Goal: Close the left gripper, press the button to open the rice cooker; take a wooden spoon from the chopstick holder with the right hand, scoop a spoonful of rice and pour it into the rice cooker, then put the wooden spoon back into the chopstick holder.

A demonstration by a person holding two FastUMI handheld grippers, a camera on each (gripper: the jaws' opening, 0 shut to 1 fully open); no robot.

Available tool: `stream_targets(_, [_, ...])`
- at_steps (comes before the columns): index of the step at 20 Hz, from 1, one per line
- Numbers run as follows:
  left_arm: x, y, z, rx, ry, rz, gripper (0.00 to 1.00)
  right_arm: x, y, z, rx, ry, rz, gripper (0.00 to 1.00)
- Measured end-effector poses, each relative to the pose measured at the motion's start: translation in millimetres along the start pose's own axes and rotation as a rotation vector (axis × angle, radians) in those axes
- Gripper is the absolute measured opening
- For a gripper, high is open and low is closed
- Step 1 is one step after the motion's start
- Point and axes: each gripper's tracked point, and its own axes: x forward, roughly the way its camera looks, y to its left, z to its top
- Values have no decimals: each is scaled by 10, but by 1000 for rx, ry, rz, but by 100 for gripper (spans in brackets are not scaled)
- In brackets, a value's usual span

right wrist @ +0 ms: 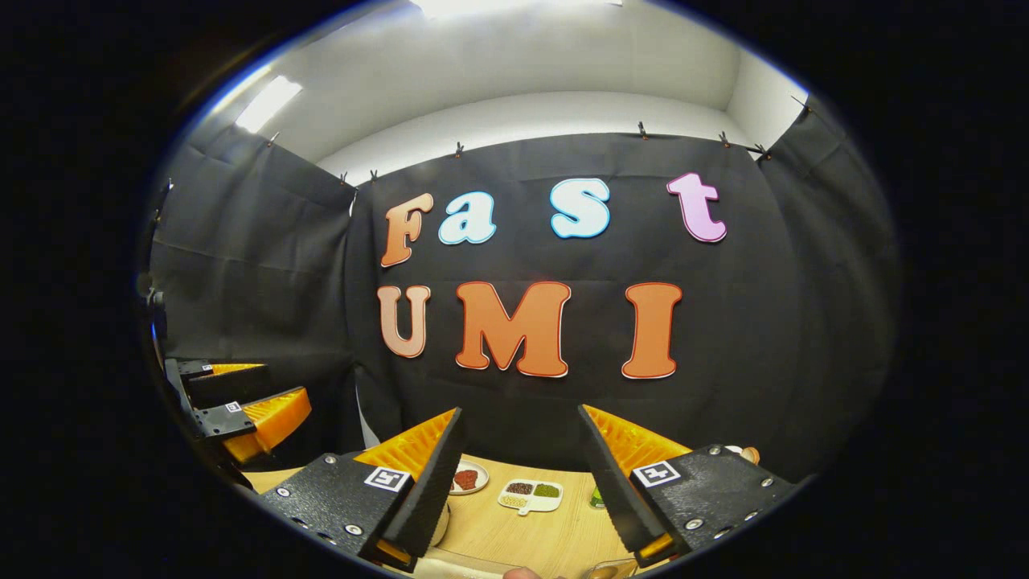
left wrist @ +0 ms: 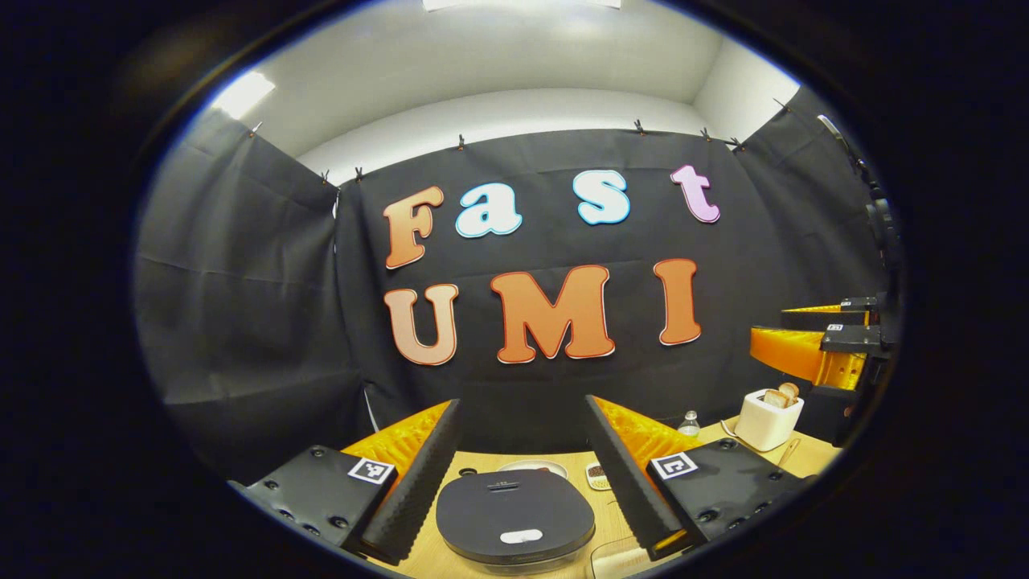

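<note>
The rice cooker (left wrist: 514,515) sits low on the wooden table (left wrist: 804,462), its dark lid down and a pale button (left wrist: 521,536) at the lid's near edge. My left gripper (left wrist: 522,406) hangs open above it, one finger on each side of the lid. A white chopstick holder (left wrist: 768,420) with wooden spoon handles (left wrist: 784,394) stands at the right. Above the holder, my right gripper (left wrist: 773,331) is open and holds nothing. In the right gripper view, my right gripper (right wrist: 521,412) is open over the table, and the left gripper (right wrist: 275,392) is at the left.
Behind the cooker lie a plate (left wrist: 530,466), a small dish (left wrist: 596,476) and a little bottle (left wrist: 688,422). A plate of red grains (right wrist: 468,479) and a divided dish (right wrist: 530,494) sit on the table (right wrist: 514,531) ahead of the right gripper.
</note>
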Motion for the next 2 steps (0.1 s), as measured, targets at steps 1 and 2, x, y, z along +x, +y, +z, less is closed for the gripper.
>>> stream_targets(1, [3,30,25,-5,-3,5,93,-4,2,2,-7,-3,-1,86])
stream_targets(2, [2,16,36,-10,-4,-2,93,-8,8,14,-15,-6,-2,86])
